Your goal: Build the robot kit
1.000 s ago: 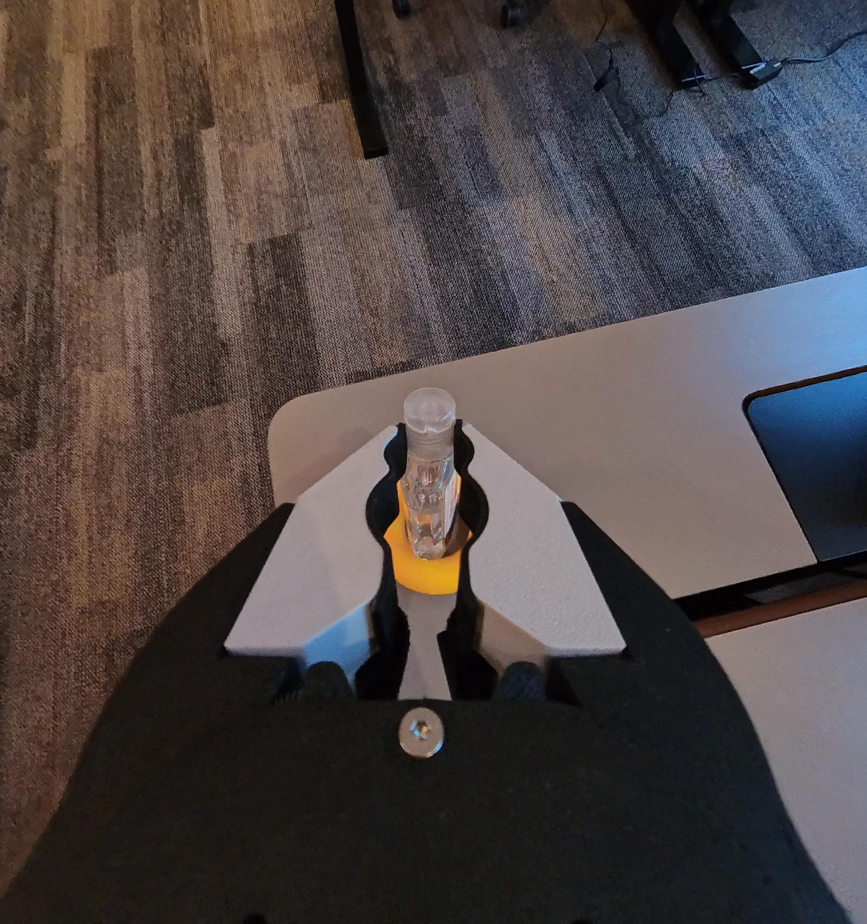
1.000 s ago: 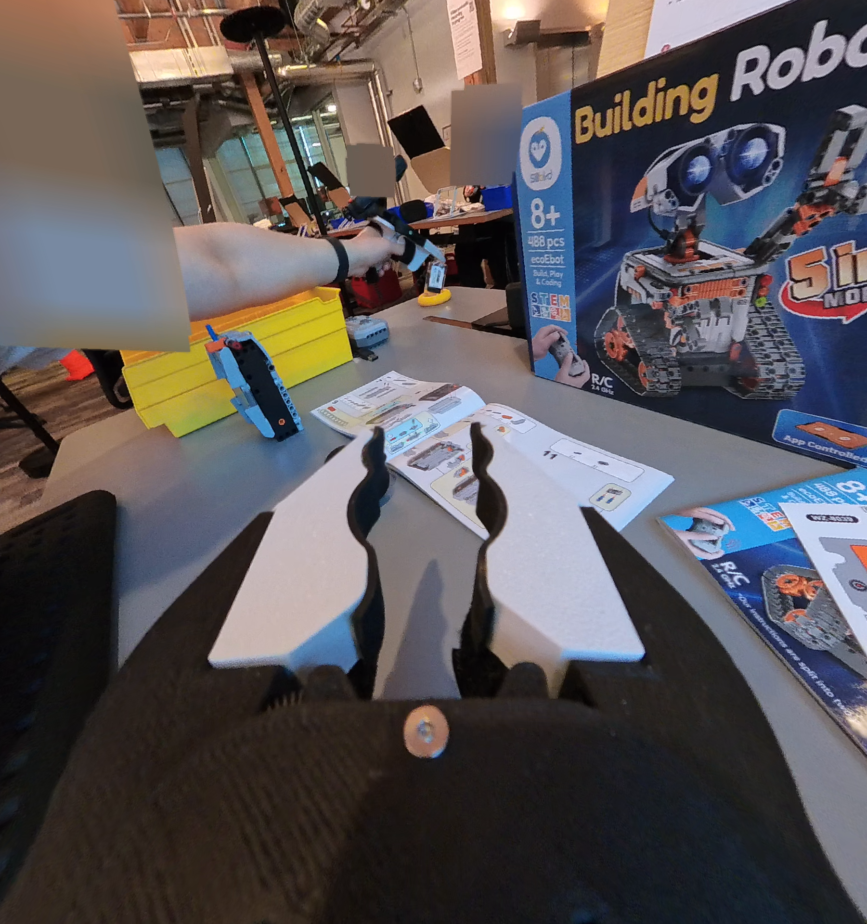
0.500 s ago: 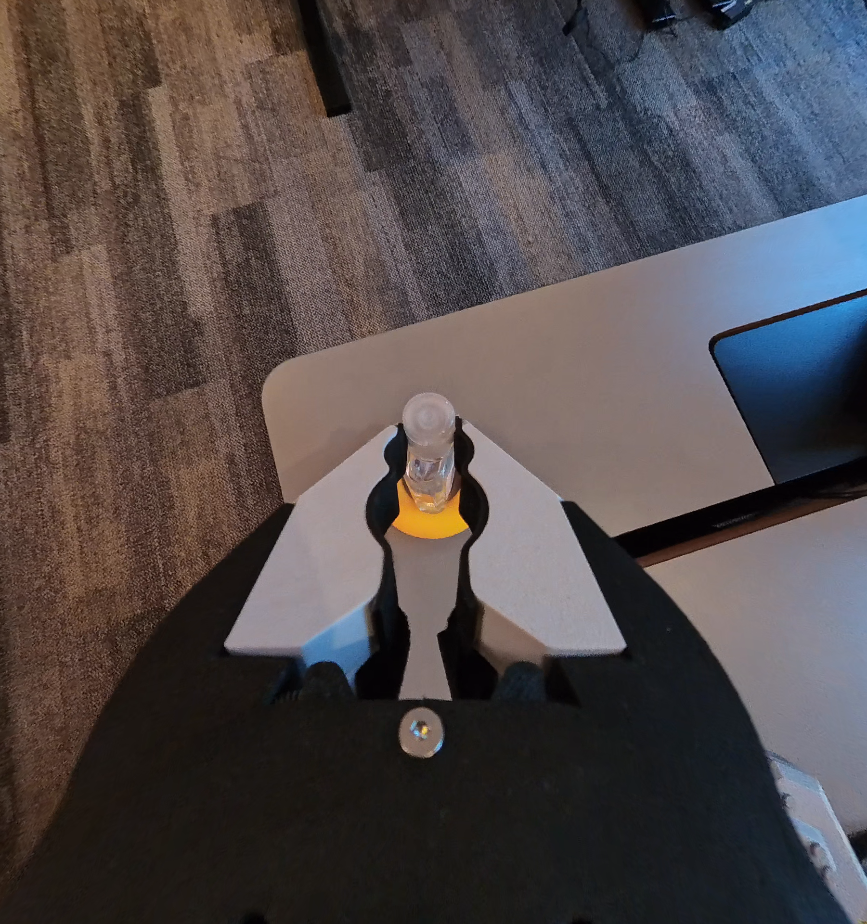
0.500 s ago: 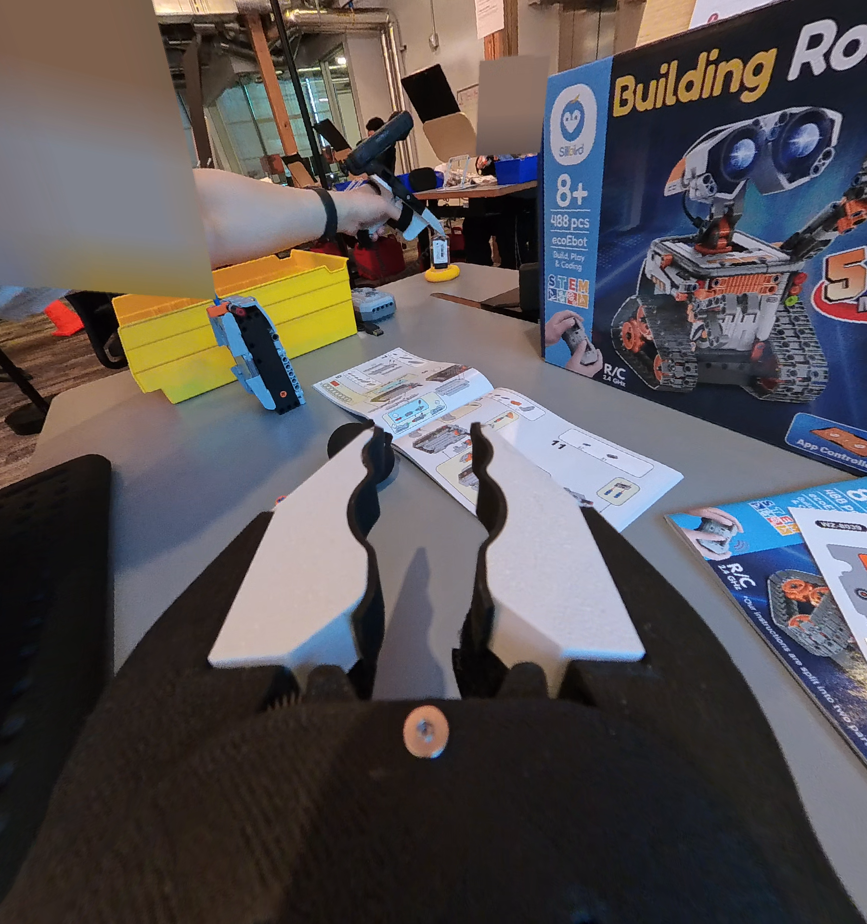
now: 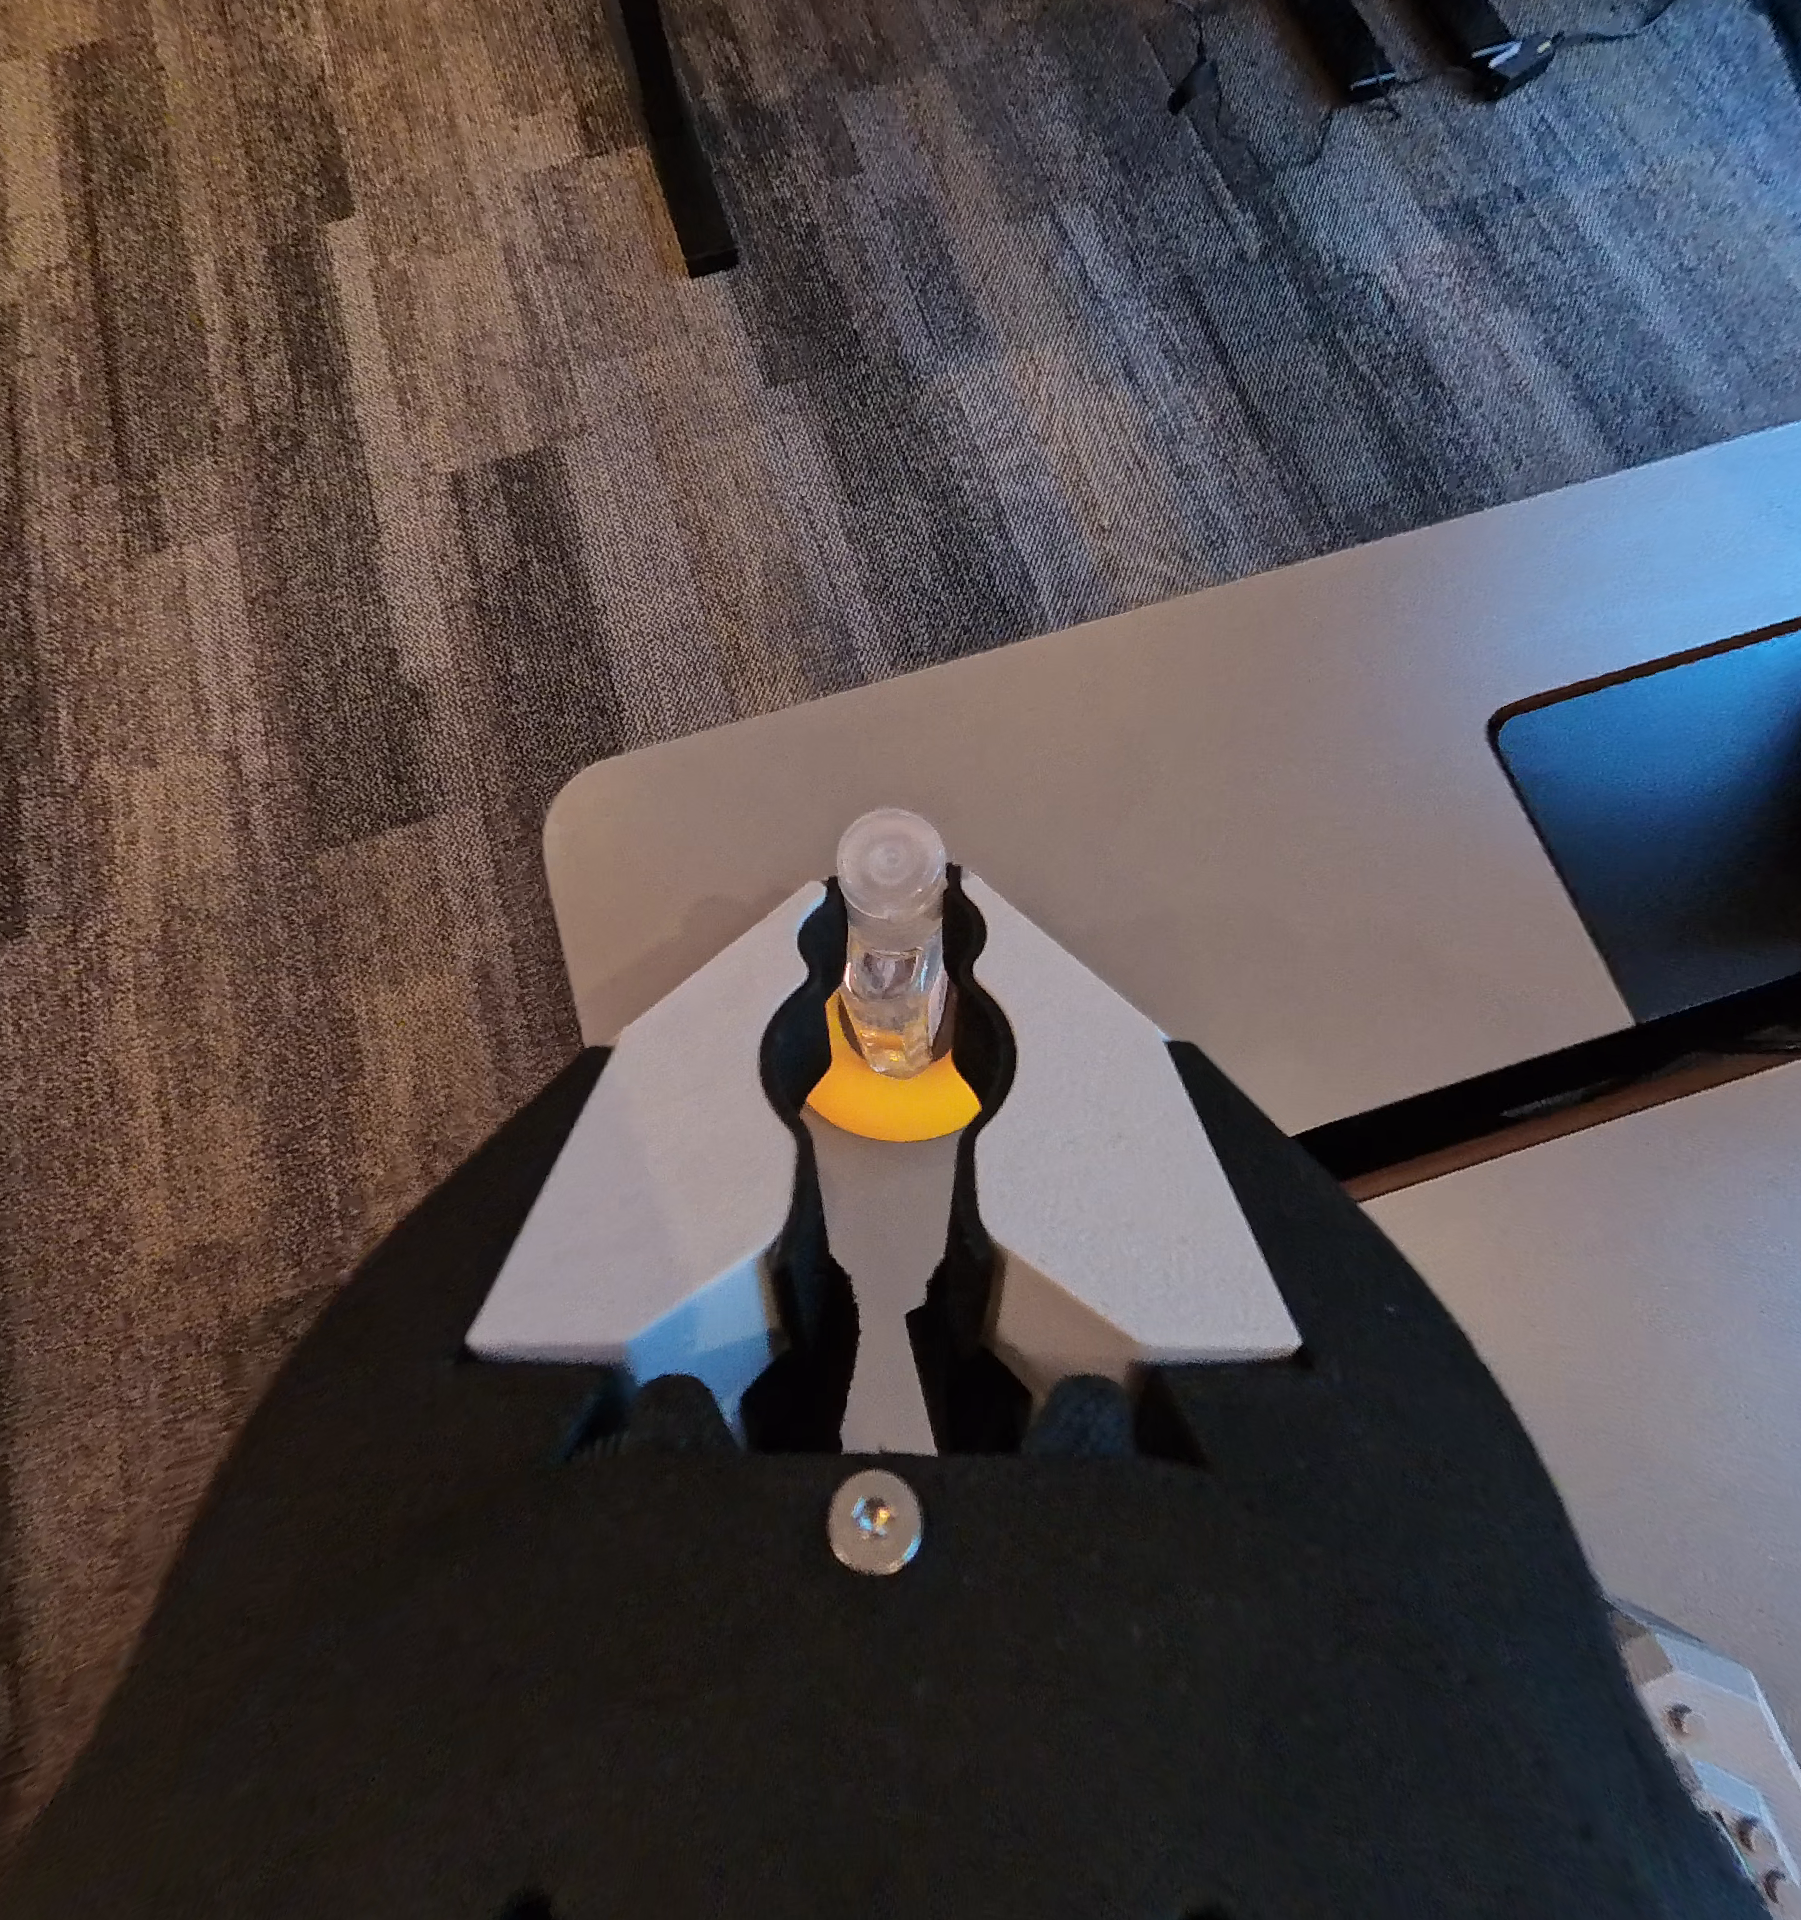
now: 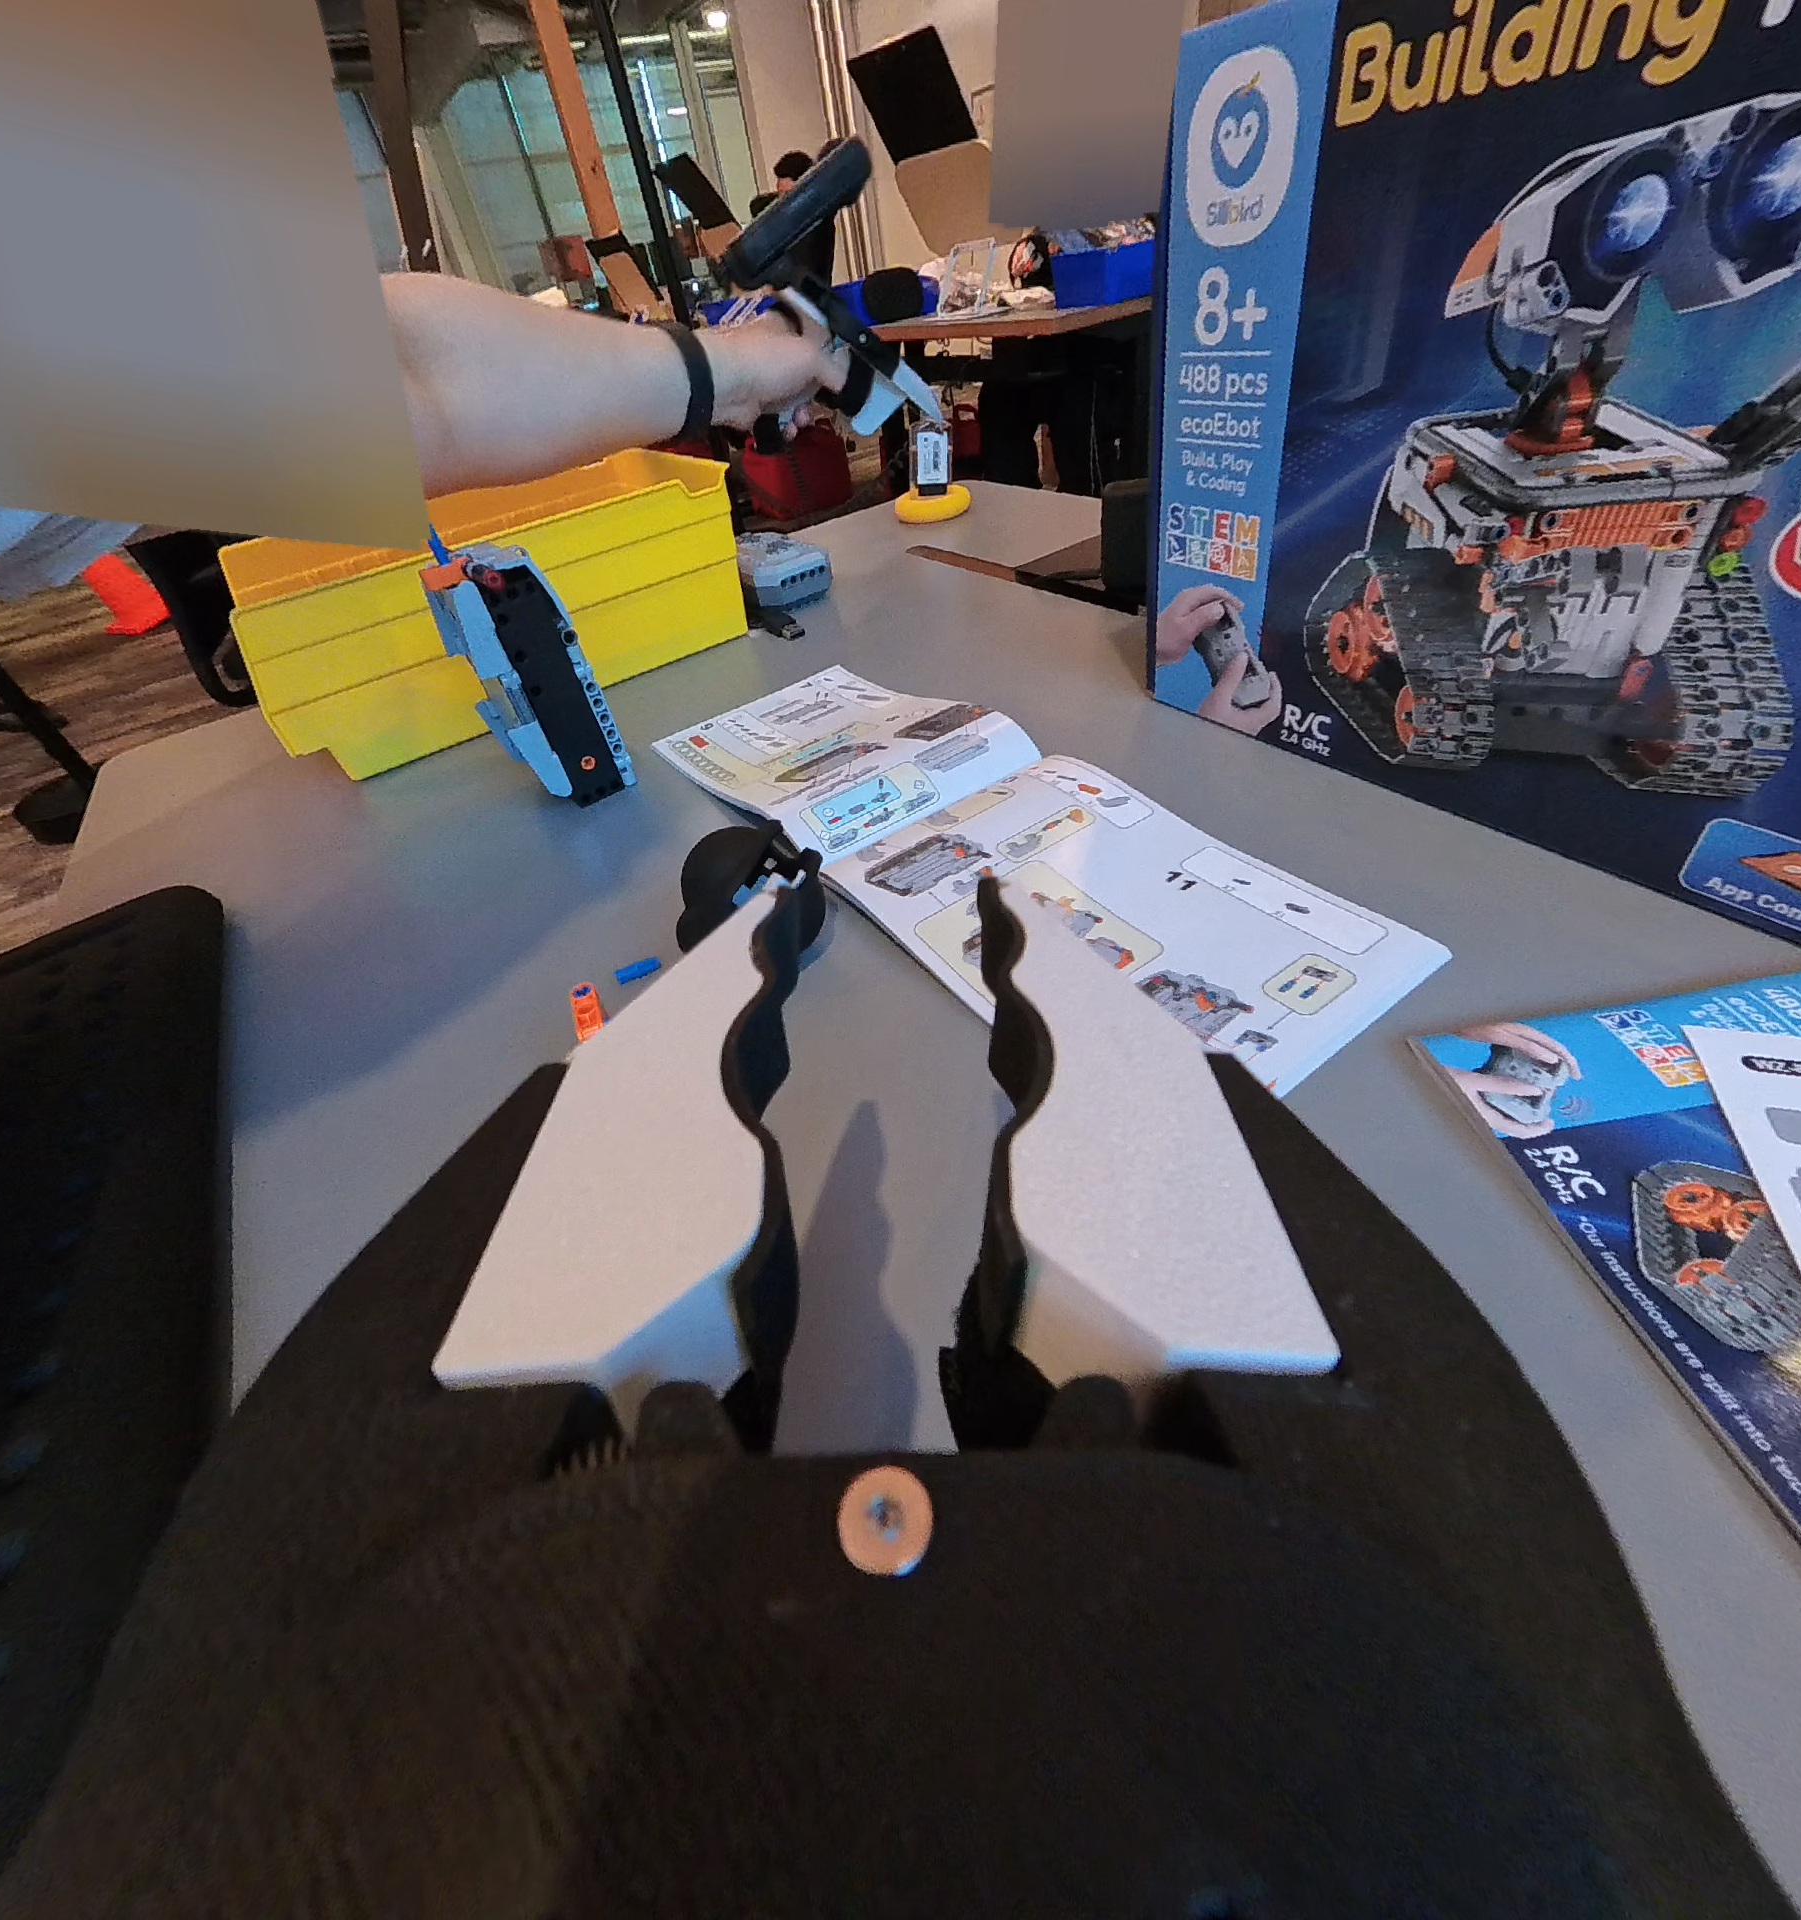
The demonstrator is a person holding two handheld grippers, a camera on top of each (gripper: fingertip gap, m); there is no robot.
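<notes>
The left gripper clamped a clear capped bottle above its yellow base; a tilt could topple it; the right gripper hung apart, empty.

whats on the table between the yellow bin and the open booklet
In the right wrist view, a half-built black and grey brick model stands between the yellow bin and the open booklet, close against the bin's front.

1 clear bottle, 1 yellow base, 1 yellow bin, 1 open manual, 1 big toy box, 2 loose small pcs.
</notes>
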